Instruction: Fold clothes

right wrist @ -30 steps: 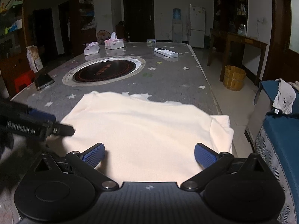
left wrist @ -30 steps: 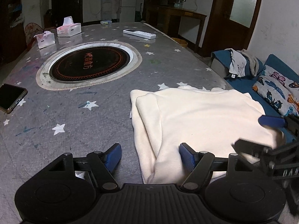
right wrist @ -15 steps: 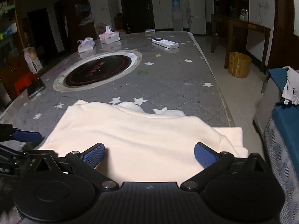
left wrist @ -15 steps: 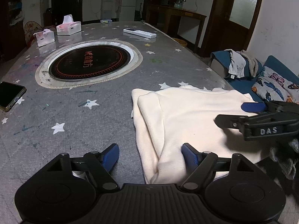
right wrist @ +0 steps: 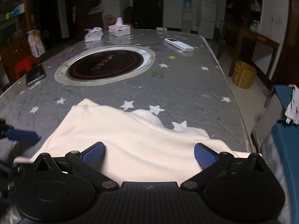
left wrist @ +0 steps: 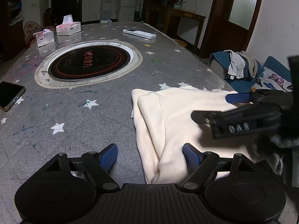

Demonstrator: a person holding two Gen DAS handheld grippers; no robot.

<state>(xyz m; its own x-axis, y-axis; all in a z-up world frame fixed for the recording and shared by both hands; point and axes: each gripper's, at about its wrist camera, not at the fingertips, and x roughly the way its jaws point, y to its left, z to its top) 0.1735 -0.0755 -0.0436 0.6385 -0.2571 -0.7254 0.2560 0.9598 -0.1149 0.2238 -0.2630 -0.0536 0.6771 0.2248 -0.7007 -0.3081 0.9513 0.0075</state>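
Left wrist view: cream sweater (left wrist: 168, 123) lies part-folded at the bench (left wrist: 74, 115) near edge. Your left tool (left wrist: 150, 154), just been widening, straddles its folded edge, unpinched; right tool (right wrist: 149, 154) gapes empty and has swung across since earlier. Pinch both layers.

Open tabletop (left wrist: 78, 115) toward eleven o'clock up to the hotplate (left wrist: 89, 63); phone (left wrist: 9, 95) at nine, right tool (left wrist: 220, 110) crossing at two.
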